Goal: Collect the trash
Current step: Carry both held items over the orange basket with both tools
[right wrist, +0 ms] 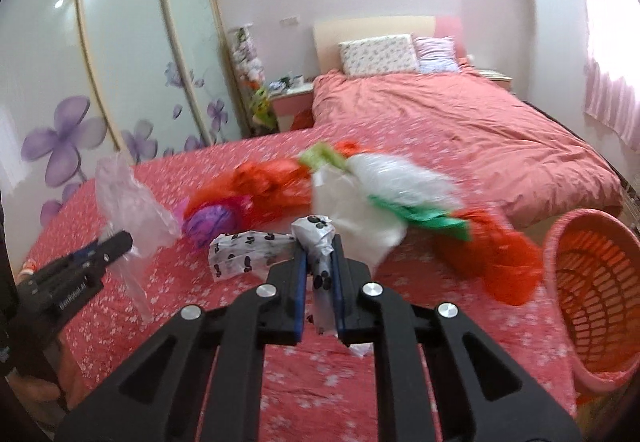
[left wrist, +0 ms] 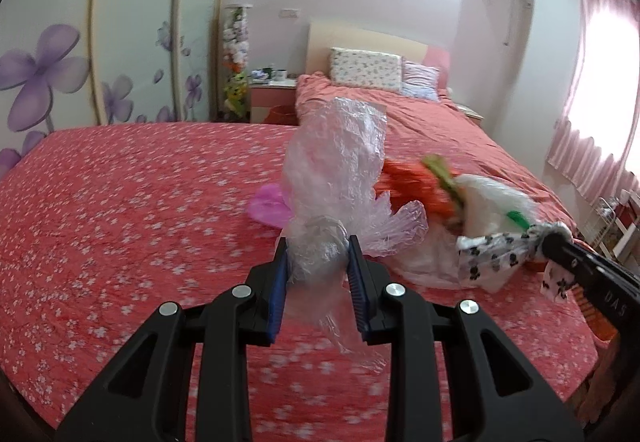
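My left gripper [left wrist: 318,248] is shut on a clear crumpled plastic bag [left wrist: 336,162], held above the pink floral bedspread [left wrist: 120,222]; it also shows in the right wrist view [right wrist: 128,198]. My right gripper [right wrist: 320,250] is shut on a white bag with black paw prints [right wrist: 248,246], which also shows in the left wrist view [left wrist: 492,254]. More trash lies ahead on the bed: orange bags [right wrist: 272,182], a white and green bag [right wrist: 384,186], a purple bag [right wrist: 210,222] and an orange bag [right wrist: 508,258] at the right.
A pink slatted basket [right wrist: 592,282] stands at the bed's right edge. A second bed with pillows [right wrist: 440,114] lies behind. A wardrobe with purple flowers [right wrist: 80,122] is at the left, a nightstand [right wrist: 292,98] beyond, a curtained window [left wrist: 592,102] at the right.
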Available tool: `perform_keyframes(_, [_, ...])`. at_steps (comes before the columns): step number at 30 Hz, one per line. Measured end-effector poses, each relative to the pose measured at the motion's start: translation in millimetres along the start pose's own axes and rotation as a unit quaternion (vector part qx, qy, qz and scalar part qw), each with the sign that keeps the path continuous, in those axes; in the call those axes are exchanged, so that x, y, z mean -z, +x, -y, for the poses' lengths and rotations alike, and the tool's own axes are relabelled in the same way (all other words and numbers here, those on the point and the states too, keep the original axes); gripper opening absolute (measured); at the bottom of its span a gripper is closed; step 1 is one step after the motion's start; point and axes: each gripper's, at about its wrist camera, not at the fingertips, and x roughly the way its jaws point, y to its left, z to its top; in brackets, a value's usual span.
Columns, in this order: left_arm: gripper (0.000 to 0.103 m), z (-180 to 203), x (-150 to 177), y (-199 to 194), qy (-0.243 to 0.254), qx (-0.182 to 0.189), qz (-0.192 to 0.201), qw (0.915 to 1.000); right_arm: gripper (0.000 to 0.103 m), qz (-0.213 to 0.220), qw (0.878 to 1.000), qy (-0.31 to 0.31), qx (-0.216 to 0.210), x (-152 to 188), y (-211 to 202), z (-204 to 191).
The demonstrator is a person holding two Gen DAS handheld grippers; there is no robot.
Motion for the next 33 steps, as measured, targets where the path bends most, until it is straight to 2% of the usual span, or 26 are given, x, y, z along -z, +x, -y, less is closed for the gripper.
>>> perform_keyframes(6, [0.029, 41, -3, -4, 0.023, 0.038, 0.003, 0.999, 0.012, 0.029, 0.998, 0.036, 0.042, 2, -29, 44])
perform_keyframes(13, [0.029, 100, 0, 2, 0.052, 0.097, -0.006, 0.9939, 0.012, 0.054, 0.988, 0.07, 0.127, 11, -60, 107])
perform_keyframes(22, [0.029, 181, 10, 16, 0.095, 0.175, -0.029, 0.9796, 0.013, 0.083, 0.963, 0.121, 0.226, 22, -96, 180])
perform_keyframes(33, [0.029, 265, 17, 36, 0.136, 0.248, -0.049, 0.958, 0.013, 0.095, 0.94, 0.175, 0.278, 31, -105, 254])
